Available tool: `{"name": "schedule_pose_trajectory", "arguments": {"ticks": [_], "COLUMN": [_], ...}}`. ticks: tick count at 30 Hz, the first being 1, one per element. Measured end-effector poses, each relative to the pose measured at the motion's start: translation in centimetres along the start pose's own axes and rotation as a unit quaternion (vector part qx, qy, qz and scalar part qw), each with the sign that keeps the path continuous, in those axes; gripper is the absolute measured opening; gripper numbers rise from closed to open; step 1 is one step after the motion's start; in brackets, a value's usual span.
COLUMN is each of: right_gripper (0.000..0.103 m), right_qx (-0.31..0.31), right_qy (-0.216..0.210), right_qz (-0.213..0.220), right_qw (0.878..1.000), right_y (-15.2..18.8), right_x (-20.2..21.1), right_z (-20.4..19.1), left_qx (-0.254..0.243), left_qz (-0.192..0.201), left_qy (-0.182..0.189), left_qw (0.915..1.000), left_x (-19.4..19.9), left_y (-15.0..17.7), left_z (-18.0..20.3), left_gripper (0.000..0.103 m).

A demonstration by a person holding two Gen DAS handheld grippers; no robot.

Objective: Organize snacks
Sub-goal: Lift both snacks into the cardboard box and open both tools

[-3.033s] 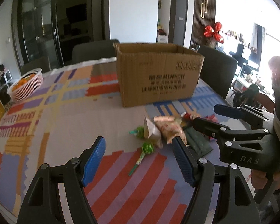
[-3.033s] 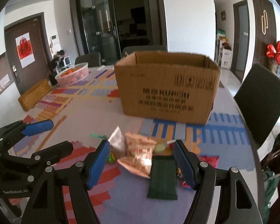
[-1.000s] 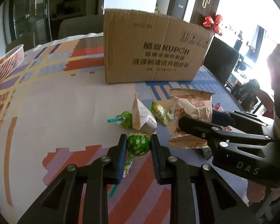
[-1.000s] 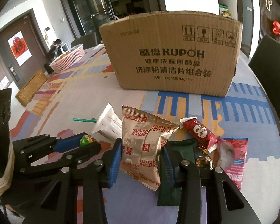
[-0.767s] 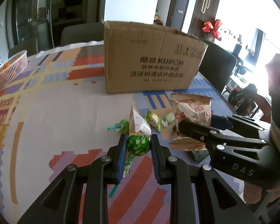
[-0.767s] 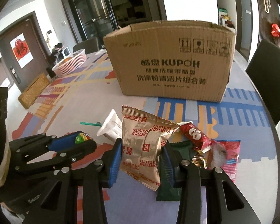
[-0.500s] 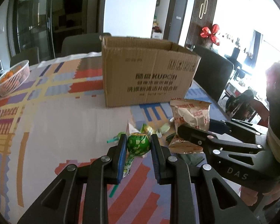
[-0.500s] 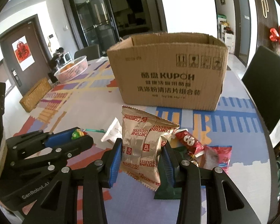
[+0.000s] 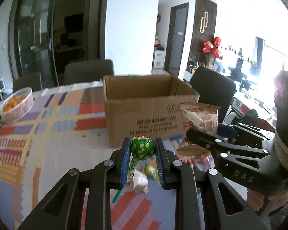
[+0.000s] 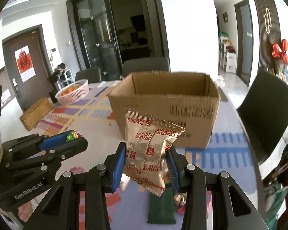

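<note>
Left gripper (image 9: 142, 150) clenches a green lollipop (image 9: 142, 149); right gripper (image 10: 146, 160) grasps a biscuit packet (image 10: 148, 149) before the cardboard box (image 10: 169, 103).

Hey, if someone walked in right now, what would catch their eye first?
Two snacks held up in the foreground: a green lollipop pinched in the left gripper and a gold biscuit bag clamped in the right gripper. Behind them an open cardboard box stands on the colourful tablecloth, with more snacks scattered below.

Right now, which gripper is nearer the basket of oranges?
Left. The left gripper, shut on a lollipop, is on the basket's side; the right gripper holds the biscuit packet farther away.
</note>
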State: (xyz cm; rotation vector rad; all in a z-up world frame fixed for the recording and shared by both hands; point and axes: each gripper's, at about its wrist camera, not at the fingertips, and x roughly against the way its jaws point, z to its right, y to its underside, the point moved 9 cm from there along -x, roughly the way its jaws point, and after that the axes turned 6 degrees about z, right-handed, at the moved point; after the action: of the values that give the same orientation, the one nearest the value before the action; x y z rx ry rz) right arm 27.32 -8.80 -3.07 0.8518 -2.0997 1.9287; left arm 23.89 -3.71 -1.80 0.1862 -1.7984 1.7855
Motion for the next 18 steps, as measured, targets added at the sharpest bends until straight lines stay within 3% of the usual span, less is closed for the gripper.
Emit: {"name": "schedule_pose_trajectory", "arguments": {"ticks": [18], "right_gripper": [0.042], "right_qx": [0.036], "right_qy": [0.021], "right_qz": [0.048], "right_qw": [0.998], "right_y": [-9.3], "right_x": [-1.2], "right_z": [1.3], "left_qx": [-0.020], "left_qz": [0.020], "left_qy": [-0.003], "left_qw": [0.9996], "left_x": [-3.3], "left_y": [-8.7], "left_z": [-0.7], "left_gripper": [0.026]}}
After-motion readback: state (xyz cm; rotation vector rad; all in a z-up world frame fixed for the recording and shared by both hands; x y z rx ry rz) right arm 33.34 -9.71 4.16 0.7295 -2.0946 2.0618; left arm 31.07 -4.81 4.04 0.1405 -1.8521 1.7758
